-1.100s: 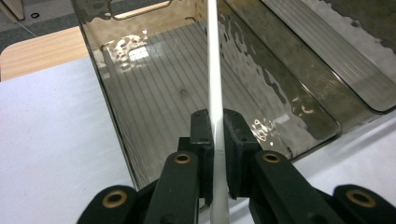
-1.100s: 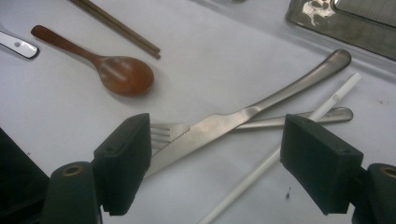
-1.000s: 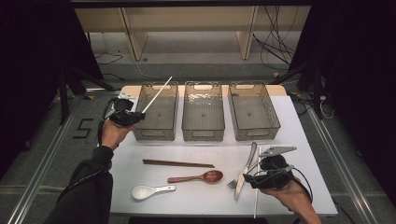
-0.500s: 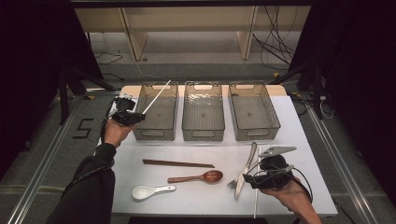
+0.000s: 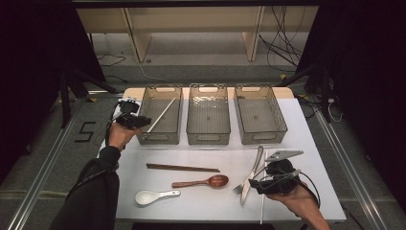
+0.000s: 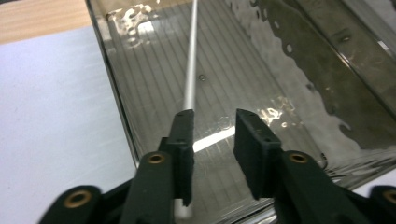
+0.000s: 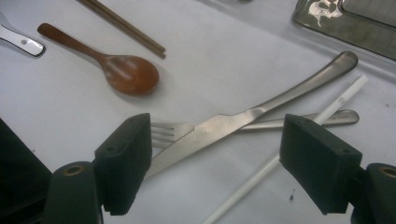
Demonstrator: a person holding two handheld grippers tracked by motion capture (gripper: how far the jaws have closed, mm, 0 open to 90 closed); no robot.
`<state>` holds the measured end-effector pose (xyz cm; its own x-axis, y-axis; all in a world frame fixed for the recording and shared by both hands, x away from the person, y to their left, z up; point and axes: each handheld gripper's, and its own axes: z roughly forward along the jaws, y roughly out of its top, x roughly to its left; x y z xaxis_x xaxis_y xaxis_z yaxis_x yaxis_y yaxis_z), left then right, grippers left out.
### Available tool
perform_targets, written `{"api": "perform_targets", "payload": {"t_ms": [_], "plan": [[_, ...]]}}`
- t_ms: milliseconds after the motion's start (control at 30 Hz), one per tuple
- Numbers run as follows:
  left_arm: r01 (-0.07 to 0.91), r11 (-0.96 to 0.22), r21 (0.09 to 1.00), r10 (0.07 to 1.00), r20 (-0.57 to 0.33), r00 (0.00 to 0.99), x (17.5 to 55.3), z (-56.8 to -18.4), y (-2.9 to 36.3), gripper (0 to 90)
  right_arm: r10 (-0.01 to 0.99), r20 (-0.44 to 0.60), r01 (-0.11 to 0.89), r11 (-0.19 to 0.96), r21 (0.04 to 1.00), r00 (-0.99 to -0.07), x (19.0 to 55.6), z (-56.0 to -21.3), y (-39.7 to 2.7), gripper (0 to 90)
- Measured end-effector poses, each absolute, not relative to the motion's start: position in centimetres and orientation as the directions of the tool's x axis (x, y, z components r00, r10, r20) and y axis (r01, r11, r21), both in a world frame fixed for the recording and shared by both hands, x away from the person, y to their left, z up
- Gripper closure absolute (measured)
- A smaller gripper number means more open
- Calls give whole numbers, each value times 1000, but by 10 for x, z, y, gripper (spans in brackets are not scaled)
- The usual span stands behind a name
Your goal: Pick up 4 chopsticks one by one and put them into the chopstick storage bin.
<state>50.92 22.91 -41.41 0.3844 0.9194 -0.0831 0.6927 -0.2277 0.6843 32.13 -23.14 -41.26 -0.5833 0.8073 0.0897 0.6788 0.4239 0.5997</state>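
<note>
A white chopstick (image 5: 160, 115) (image 6: 190, 60) lies slanted inside the left clear bin (image 5: 159, 139) (image 6: 116, 93). My left gripper (image 5: 141, 122) (image 6: 212, 119) hovers at that bin's near left corner. Its jaws have just been opening and now stand apart, with the chopstick passing behind the left finger and nothing pressed between the pads. My right gripper (image 5: 256, 186) (image 7: 217, 123) stands open low over a steel knife (image 5: 251, 175) (image 7: 243, 119), which is crossed over a fork (image 5: 238, 189) (image 7: 168, 133). A second white chopstick (image 5: 263, 201) (image 7: 261, 172) lies beside them.
On the white table lie a wooden spoon (image 5: 206, 182) (image 7: 126, 72), a pair of brown chopsticks (image 5: 182, 168) (image 7: 126, 30) and a white ceramic spoon (image 5: 153, 195) (image 7: 18, 39). The middle bin (image 5: 208, 139) and the right bin (image 5: 262, 139) stand beside the left one.
The white chopstick, held raised at an angle over the left bin before, now lies down inside it. The left jaws have opened. The right hand has kept still.
</note>
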Motion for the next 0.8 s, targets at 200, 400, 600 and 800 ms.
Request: {"api": "perform_targets", "payload": {"t_ms": [200, 400, 600, 800], "plan": [[681, -217, 699, 902, -123, 414, 498, -403, 222, 425, 817, 81, 687, 421, 592, -570, 322, -413, -232, 262], [667, -190, 720, 861, -205, 466, 477, -389, 215, 304, 832, 64, 700, 418, 579, -551, 323, -414, -235, 269], [637, -209, 742, 823, -218, 525, 446, -377, 205, 239, 847, 36, 720, 428, 546, -530, 326, -419, -237, 281], [618, -198, 761, 795, -244, 556, 422, -377, 199, 195, 862, 1, 746, 438, 502, -507, 331, -425, -241, 312]]}}
